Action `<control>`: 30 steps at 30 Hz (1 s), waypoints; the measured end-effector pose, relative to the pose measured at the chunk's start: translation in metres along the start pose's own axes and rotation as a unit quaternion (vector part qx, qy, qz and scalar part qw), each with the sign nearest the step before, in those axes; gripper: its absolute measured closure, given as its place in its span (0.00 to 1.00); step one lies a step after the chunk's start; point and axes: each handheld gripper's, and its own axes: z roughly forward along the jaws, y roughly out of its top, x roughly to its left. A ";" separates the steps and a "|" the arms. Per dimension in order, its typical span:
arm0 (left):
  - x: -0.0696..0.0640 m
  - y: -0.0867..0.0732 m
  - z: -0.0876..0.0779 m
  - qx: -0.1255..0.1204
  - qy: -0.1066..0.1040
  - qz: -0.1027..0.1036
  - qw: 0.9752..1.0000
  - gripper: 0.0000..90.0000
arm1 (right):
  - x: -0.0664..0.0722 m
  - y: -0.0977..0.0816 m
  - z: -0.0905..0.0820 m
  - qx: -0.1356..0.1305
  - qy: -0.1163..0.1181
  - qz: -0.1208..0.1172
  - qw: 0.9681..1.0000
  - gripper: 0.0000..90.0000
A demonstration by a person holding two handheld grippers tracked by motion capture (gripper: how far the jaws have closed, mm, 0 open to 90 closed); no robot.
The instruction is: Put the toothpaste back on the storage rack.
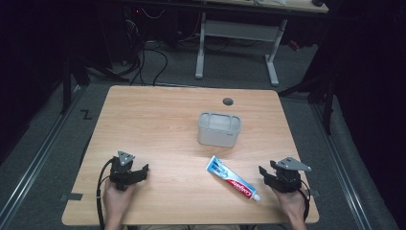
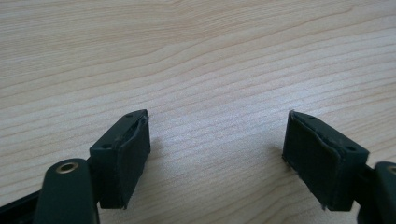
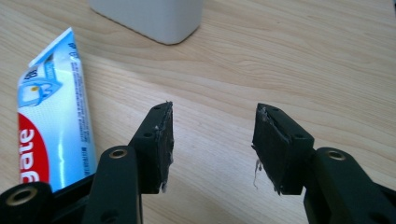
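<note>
parted jaws beside toothpaste tube

Two black hand-held grippers are seen. The left gripper is topped by a grey three-cornered plate marked with small dark dots, and a black cable is trailed from its rear past the left hand. The right gripper is capped by a similar grey plate, wider and flatter in outline; it is borne by the right hand. No sleeves are worn on the forearms. In the gripper views, each jaw is shown as a matt black block faced with a dark rubber pad, frayed at its edges. Small screw holes are set along the jaw tops, and brass-ringed holes are set in the rounded links behind the jaws.
</note>
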 end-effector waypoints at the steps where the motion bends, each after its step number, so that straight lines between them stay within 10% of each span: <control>1: 0.000 0.000 0.000 0.000 0.000 0.000 1.000 0.26 | 0.001 0.001 0.001 0.001 0.003 -0.002 1.000 0.53; 30: 0.000 0.000 0.000 0.000 0.000 0.000 1.000 0.26 | 0.046 0.037 0.018 0.032 0.078 -0.081 0.993 0.54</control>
